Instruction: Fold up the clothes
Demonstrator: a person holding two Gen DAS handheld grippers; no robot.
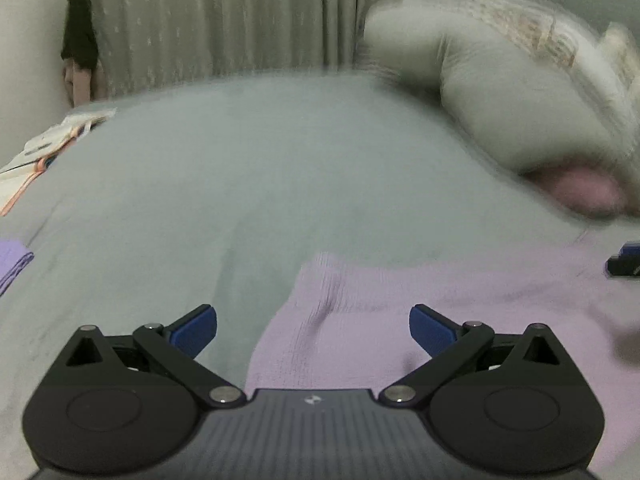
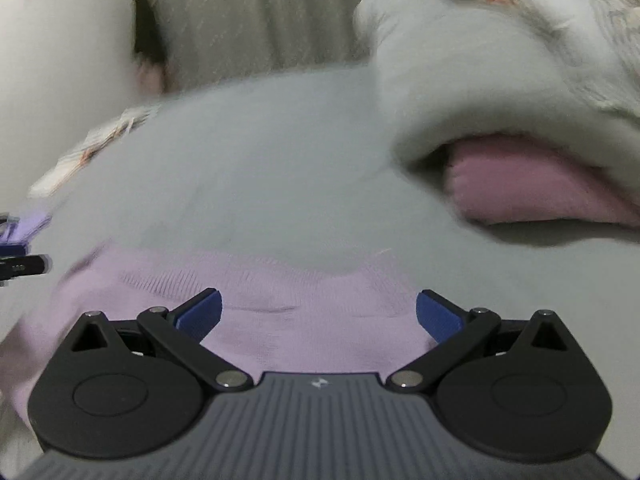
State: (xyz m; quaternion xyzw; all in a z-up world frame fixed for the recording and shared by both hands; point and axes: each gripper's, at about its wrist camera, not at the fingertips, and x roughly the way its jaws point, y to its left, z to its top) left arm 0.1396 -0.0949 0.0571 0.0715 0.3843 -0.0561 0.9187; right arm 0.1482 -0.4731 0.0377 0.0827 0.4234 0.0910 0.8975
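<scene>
A lilac knitted garment (image 1: 440, 308) lies on the grey-green bed sheet (image 1: 240, 184); it also shows in the right wrist view (image 2: 304, 320). My left gripper (image 1: 313, 326) is open and empty, hovering over the garment's left edge. My right gripper (image 2: 319, 312) is open and empty over the garment's far edge. The right gripper's tip (image 1: 624, 262) shows at the right edge of the left wrist view. The left gripper's tip (image 2: 20, 266) shows at the left edge of the right wrist view. Both views are motion-blurred.
A folded purple cloth (image 1: 12, 260) lies at the left. A rumpled pale duvet (image 1: 520, 96) with a pink pillow (image 2: 532, 184) under it lies at the right. Light printed fabric (image 1: 48, 144) sits at the far left. Curtains (image 1: 240, 16) hang behind the bed.
</scene>
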